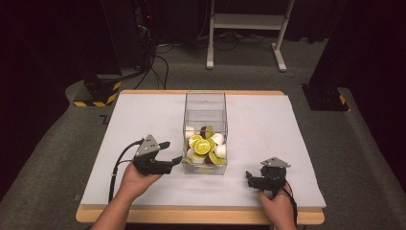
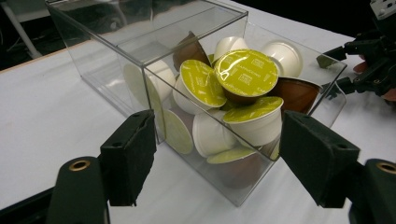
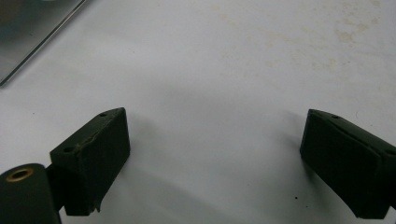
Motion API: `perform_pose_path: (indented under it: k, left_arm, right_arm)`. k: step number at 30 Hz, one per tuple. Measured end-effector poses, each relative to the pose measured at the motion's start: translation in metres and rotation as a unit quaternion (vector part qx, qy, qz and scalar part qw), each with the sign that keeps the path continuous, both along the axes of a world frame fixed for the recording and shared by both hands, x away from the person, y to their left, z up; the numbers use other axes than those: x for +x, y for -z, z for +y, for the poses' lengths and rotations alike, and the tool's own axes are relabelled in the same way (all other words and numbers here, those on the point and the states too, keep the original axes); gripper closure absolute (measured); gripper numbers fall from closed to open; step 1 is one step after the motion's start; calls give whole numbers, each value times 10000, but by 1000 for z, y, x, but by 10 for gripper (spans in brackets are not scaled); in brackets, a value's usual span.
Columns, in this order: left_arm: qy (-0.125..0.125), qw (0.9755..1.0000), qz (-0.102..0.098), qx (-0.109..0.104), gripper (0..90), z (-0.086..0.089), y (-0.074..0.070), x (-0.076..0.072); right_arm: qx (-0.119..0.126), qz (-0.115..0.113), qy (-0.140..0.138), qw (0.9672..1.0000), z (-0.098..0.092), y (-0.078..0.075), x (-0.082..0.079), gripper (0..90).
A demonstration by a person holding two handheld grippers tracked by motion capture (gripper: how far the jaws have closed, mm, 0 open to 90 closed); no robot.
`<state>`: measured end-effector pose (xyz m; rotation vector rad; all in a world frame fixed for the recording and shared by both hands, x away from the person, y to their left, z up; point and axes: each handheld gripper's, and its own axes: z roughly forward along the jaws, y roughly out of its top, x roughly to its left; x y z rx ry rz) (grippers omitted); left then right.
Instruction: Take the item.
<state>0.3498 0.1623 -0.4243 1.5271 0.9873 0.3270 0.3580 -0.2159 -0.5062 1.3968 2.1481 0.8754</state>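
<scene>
A clear plastic box (image 1: 205,103) stands at the middle of the white table (image 1: 268,124). Its near end holds a heap of coffee capsules (image 1: 205,146) with lime-green lids and white or brown bodies. My left gripper (image 1: 172,152) is just left of the box's near corner, pointing at it, open and holding nothing. In the left gripper view the box (image 2: 116,60) and the capsules (image 2: 245,72) sit just beyond the left gripper (image 2: 217,116), and the right gripper (image 2: 359,65) shows farther off. My right gripper (image 1: 251,178) rests open to the right of the box, over bare table (image 3: 215,114).
Beyond the table's far edge are the legs of a white frame (image 1: 249,21), a yellow-and-black striped base (image 1: 98,96) at the far left, and cables (image 1: 158,67) on the grey floor. Bare white tabletop lies on both sides of the box.
</scene>
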Motion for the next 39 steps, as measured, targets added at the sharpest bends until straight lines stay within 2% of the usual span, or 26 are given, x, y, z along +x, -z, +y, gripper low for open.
perform_pose_path:
  k: [3,8,9,12,15,25,30,32,39]
  left_arm:
    - [28,10000,-49,-12,278,-1,-1,-1]
    - [45,10000,-21,-26,278,-7,-1,-1]
    - [81,10000,-41,37,278,-7,-2,-1]
    - [90,9999,10,-48,280,-12,-2,0]
    - [175,9998,4,15,285,-16,-3,1]
    - [242,9997,69,-3,285,-25,-2,6]
    - [244,9995,139,-109,285,-28,-1,9]
    - [293,9995,142,-64,285,-29,-1,10]
    - [312,9993,181,-135,285,-34,2,12]
  right_arm:
    - [-1,-4,0,10000,0,0,0,82]
    - [6,12,-5,10000,0,0,0,81]
    - [9,14,-5,10000,0,0,0,81]
    - [7,9,-2,10000,0,0,0,81]
    - [7,10,-3,10000,0,0,0,81]
    - [10,11,-2,10000,0,0,0,81]
    - [10,15,-6,10000,0,0,0,81]
    - [10,15,-6,10000,0,0,0,81]
    - [9,10,-2,10000,0,0,0,81]
